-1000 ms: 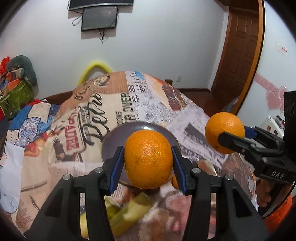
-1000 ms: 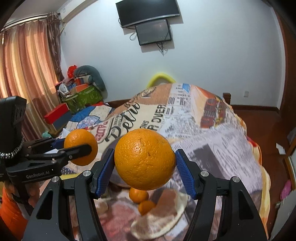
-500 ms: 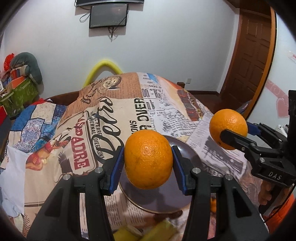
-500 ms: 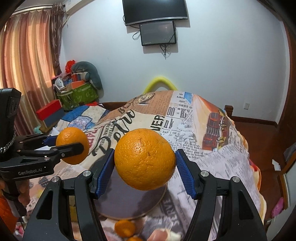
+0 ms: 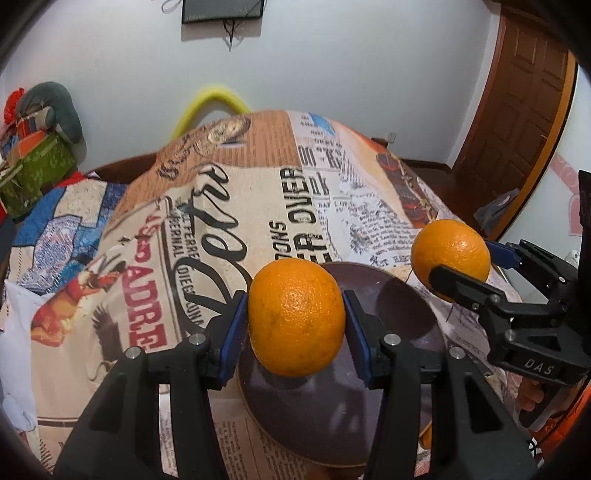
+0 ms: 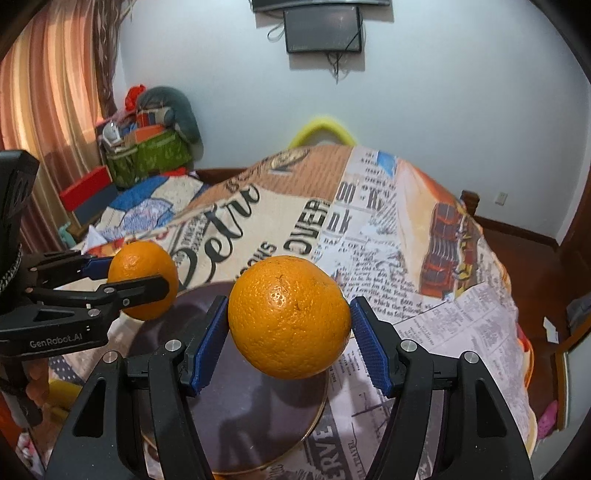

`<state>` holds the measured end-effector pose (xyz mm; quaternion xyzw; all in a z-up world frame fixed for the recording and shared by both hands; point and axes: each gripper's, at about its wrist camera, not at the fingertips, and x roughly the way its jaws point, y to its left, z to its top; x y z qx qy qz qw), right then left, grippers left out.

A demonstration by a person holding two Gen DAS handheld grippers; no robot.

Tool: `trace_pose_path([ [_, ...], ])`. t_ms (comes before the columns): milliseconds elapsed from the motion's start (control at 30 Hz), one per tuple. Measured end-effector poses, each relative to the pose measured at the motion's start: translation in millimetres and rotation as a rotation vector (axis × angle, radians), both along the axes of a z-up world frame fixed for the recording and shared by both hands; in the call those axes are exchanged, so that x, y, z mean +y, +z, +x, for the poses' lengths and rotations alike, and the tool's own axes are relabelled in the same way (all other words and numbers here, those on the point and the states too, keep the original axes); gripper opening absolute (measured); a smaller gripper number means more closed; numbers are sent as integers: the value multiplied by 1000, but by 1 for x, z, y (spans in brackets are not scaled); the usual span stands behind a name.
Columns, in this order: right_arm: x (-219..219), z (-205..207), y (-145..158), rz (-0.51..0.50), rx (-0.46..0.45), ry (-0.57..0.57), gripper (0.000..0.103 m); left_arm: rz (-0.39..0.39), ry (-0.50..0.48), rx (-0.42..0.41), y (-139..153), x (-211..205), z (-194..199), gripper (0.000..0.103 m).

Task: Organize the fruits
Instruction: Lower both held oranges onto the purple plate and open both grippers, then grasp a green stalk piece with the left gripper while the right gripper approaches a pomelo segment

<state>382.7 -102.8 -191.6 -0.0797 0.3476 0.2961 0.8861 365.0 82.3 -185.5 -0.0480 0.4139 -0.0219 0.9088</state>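
You are working in a lived-in room of a home, most likely a bedroom or family room. A newspaper-print cloth (image 6: 388,236) is covering the furniture in front of you, long striped curtains (image 6: 48,122) are hanging at the left, and a small dark screen (image 6: 324,29) is sitting high on the white wall with its cables dangling. A panelled wooden door (image 5: 517,110) is standing at the right, and bags and boxes (a green bag (image 6: 155,155) among them) are piling up in the corner.

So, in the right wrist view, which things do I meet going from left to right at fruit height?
Left claw holding a smaller orange → right claw's orange over the dark plate → newspaper-print cloth.
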Motion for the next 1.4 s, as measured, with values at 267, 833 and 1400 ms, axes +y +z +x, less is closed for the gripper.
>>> trace_pose_path([
  [267,10,19,-26,-61,83,42,63,7,3,103,-32,3,25,50],
  [833,21,15,-40,-111,123,112,65,32,-43,89,-27,-9,28,54],
  [1400,-5,-36,3,-54,62,49,68,55,-16,-22,35,-4,-46,54],
])
